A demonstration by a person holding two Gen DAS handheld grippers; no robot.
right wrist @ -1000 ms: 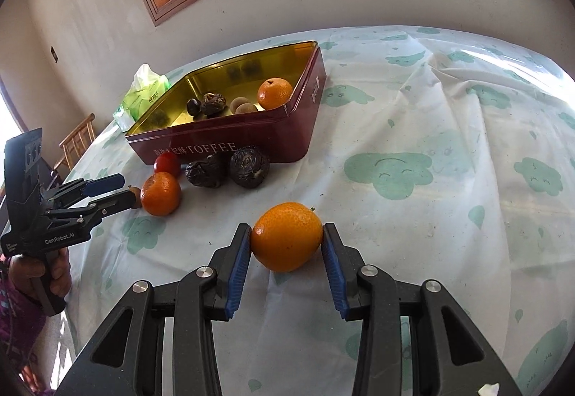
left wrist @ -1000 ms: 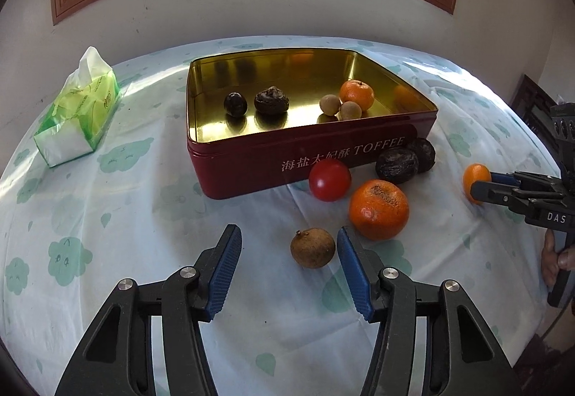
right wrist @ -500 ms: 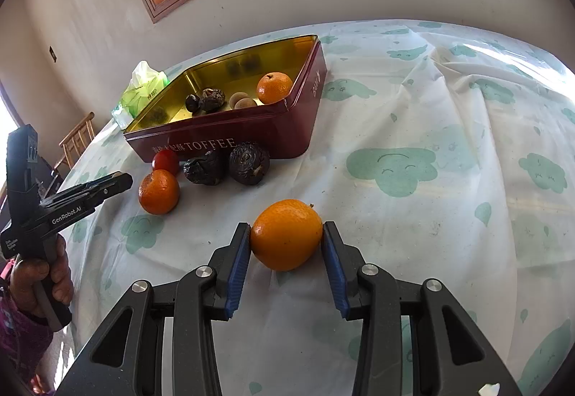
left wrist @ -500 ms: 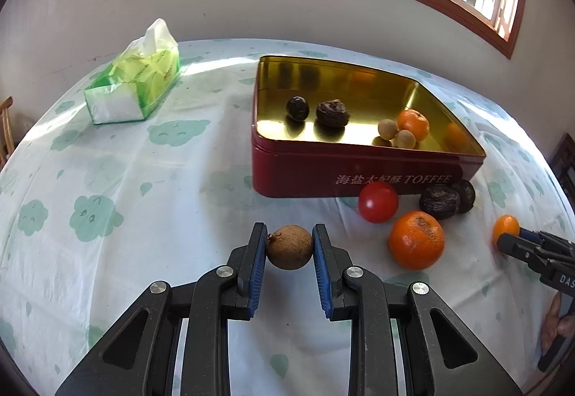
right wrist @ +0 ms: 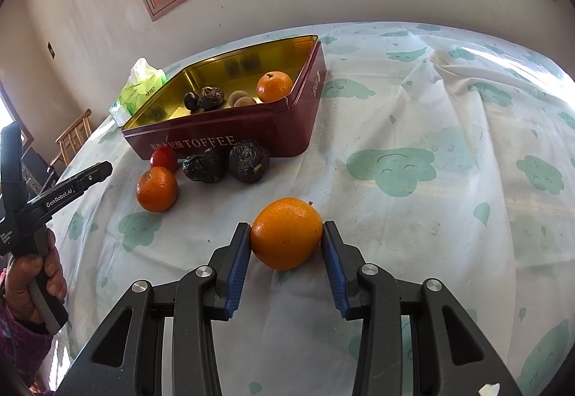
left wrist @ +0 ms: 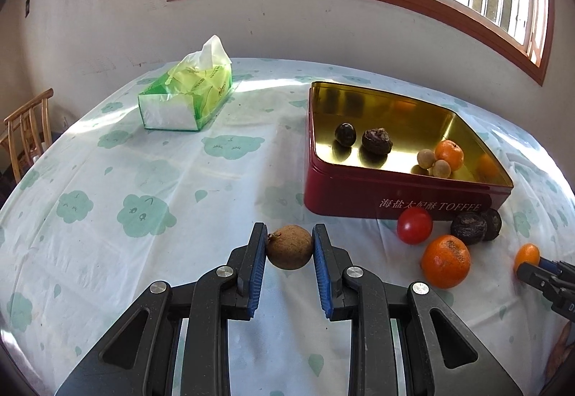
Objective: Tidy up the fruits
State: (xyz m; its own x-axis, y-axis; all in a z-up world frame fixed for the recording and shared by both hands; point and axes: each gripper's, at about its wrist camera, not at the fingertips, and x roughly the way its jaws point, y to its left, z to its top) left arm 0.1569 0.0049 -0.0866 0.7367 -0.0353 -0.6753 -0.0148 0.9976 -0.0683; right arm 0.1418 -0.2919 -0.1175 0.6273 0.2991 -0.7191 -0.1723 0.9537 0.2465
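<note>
Left wrist | left claw (left wrist: 289,246) clamps brown fruit (left wrist: 288,247) | stem nub toward left pad

So the tin (left wrist: 359,201) sits on the surface (left wrist: 143,180) with several fruits inside — tissue pack (left wrist: 187,97) off to its left, tomato (left wrist: 414,225), tangerine (left wrist: 445,261) and two wrinkly fruits (left wrist: 469,227) right in front.

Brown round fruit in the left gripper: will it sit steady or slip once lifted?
The brown fruit is round and pinched only at its sides by the left gripper, so it may swivel. Its matte skin probably grips well. Released on the tablecloth, it would likely roll.
</note>
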